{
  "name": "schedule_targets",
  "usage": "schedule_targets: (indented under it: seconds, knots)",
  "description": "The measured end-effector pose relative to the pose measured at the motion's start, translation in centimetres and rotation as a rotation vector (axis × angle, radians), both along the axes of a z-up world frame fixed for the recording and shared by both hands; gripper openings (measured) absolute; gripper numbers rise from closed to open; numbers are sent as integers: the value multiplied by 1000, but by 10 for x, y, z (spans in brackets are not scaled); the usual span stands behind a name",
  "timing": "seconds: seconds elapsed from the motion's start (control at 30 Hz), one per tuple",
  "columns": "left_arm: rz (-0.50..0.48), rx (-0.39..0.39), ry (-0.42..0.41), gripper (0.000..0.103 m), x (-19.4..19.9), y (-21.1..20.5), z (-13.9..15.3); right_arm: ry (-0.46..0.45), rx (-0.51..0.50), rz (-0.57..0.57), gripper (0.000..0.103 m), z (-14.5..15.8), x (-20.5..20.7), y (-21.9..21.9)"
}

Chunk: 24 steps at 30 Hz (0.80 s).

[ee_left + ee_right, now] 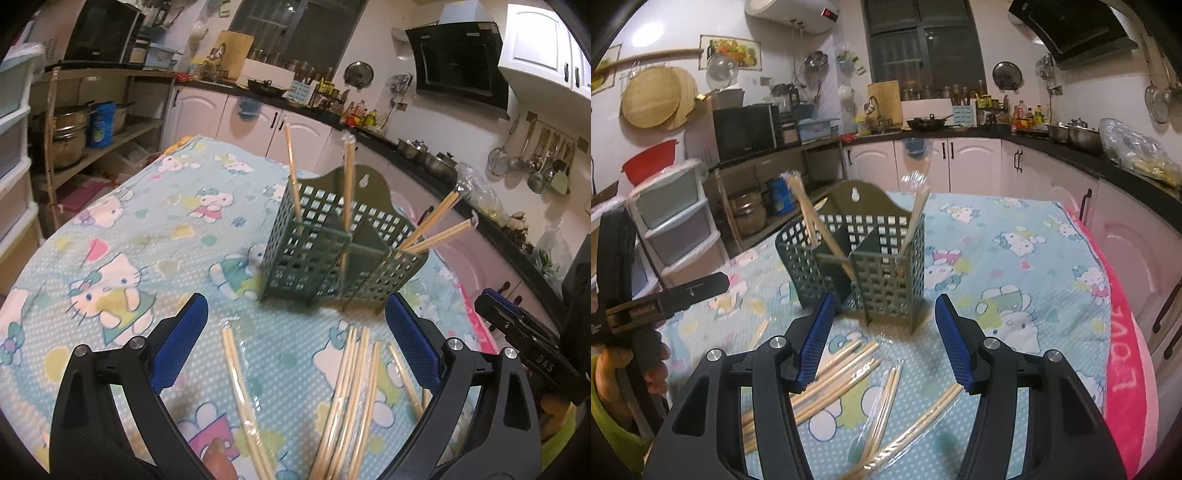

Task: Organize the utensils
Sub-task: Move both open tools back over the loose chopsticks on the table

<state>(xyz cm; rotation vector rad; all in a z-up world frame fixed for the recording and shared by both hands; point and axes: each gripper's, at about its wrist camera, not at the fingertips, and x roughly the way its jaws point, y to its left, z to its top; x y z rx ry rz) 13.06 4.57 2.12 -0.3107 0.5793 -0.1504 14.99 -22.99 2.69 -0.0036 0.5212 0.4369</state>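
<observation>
A green perforated utensil holder [332, 243] stands on the table, and also shows in the right wrist view [864, 258]. Wrapped chopstick pairs [347, 177] stand upright or lean in its compartments. Several more wrapped chopstick pairs [351, 398] lie loose on the cloth in front of it, and show in the right wrist view [857, 384]. My left gripper [295, 328] is open and empty, above the loose chopsticks. My right gripper [884, 317] is open and empty, just short of the holder.
The table carries a blue cartoon-cat cloth [129, 240] with a pink towel [1123, 369] along its right edge. Kitchen counters with pots [1071, 133], white cabinets and plastic drawers [676, 218] surround the table. The other gripper's handle [665, 299] shows at left.
</observation>
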Motion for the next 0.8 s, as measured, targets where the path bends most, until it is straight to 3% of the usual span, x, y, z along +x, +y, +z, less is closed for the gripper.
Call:
schedule_targets:
  seconds: [0.53,0.8]
  knots:
    - [-120,97,114,88,7,-34,-24,121,-57,-14,55,-35,2,-7]
    - [-183,128,170,76,26,-58,-34,144,-68,-51,55,-39,6,-23]
